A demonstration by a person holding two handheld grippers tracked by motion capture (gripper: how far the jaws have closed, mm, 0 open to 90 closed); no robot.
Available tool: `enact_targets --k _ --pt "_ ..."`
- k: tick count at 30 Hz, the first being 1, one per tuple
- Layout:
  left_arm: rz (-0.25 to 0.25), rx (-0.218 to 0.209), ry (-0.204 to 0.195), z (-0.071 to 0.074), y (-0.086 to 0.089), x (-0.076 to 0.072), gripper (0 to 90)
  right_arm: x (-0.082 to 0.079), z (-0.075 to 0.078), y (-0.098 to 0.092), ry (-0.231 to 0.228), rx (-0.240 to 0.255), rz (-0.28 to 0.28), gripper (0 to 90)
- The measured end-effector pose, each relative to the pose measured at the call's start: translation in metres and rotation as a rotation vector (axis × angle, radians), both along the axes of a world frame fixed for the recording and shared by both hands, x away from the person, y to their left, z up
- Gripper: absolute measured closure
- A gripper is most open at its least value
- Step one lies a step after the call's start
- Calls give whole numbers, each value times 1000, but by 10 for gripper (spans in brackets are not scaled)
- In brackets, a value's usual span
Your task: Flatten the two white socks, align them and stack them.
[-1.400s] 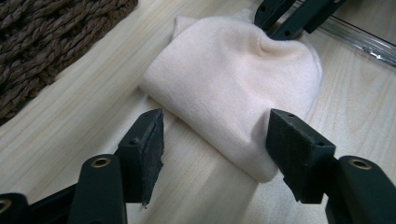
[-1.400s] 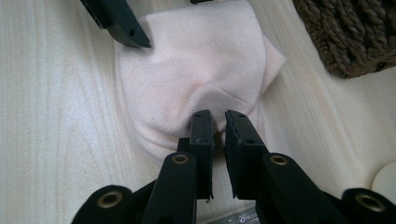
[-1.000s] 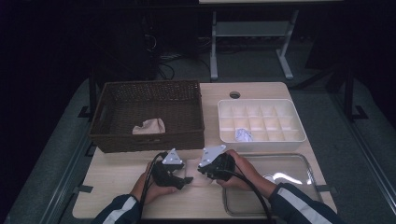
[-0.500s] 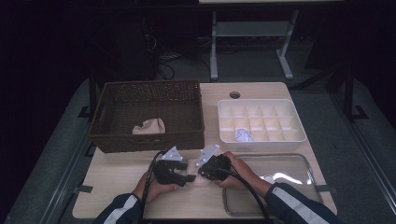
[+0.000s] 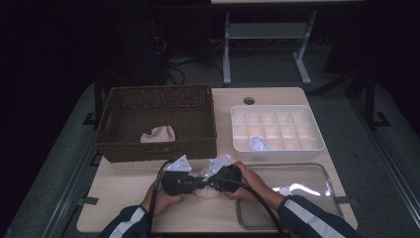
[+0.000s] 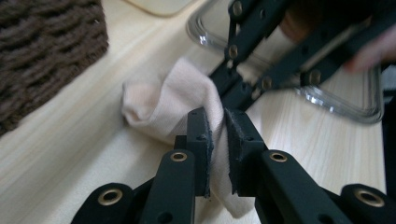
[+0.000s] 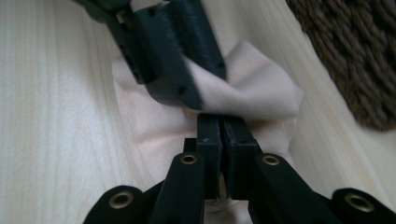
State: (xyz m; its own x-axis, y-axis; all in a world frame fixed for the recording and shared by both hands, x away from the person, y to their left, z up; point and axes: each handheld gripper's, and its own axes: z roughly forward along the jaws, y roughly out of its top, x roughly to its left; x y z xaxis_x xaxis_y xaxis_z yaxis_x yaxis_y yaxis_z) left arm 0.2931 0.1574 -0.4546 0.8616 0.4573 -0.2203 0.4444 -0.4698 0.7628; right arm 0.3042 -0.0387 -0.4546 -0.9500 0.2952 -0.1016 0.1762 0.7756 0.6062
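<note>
Basket (image 5: 156,121) stands far left, one cloth inside. My left gripper (image 6: 218,135) has just closed on the second cloth (image 6: 163,100) at the table (image 5: 119,186) front; my right gripper (image 7: 220,126) pinches it too. One divided box (image 5: 277,130), one tray (image 5: 292,196) right.

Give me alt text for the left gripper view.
The left gripper has its fingers shut on a fold of pale pink cloth lying on the wooden table. The right gripper grips the cloth beyond, before a clear tray; a wicker basket stands upper left.
</note>
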Motion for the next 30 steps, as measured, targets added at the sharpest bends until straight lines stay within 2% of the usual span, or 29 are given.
enact_targets --k 2,3,7,9,10,11,12,13,14,16,17,19,21,22,23,24,25,29,30 --pt "6 -10 2 1 1 1 786 -2 0 4 -16 4 2 852" --pt "3 -6 -11 2 2 0 788 -1 -1 4 -14 10 -1 851" --pt "4 1 -13 3 1 -1 760 0 -2 3 -2 28 -3 841" --pt "58 31 -28 5 4 -2 634 1 -2 2 8 31 -6 841" --pt "70 37 -27 6 8 -2 616 1 -2 2 3 32 -3 842" --pt "93 48 -30 7 11 -3 515 0 -2 2 -5 26 1 843" --pt "142 90 -27 5 17 -4 466 0 -2 2 -6 24 3 843" --pt "142 90 -27 5 17 -4 416 0 -2 3 -8 27 3 843" --pt "169 88 -1 2 20 -4 383 -1 -1 3 -17 17 1 843" --pt "205 89 21 -2 21 -5 369 -1 -2 3 -16 19 2 843" --pt "203 116 22 -6 20 -4 334 -2 -1 3 -23 14 2 844" --pt "203 120 22 -7 18 -3 332 -3 -1 3 -25 13 3 844" --pt "205 147 12 -12 13 0 318 -3 -2 2 -28 12 6 844" --pt "200 164 -5 -11 12 1 321 -3 -2 2 -30 10 6 845" --pt "200 164 -5 -11 12 1 321 -3 -2 2 -30 10 6 845" --pt "199 190 -30 -12 10 1 320 -3 -1 2 -41 -2 15 845" --pt "200 207 -41 -12 8 1 319 -4 -1 1 -34 1 14 845" --pt "194 232 -42 -10 6 3 305 -5 0 -4 -19 -7 33 843" --pt "196 231 -32 -9 6 3 310 -6 0 -4 -19 -8 33 843"
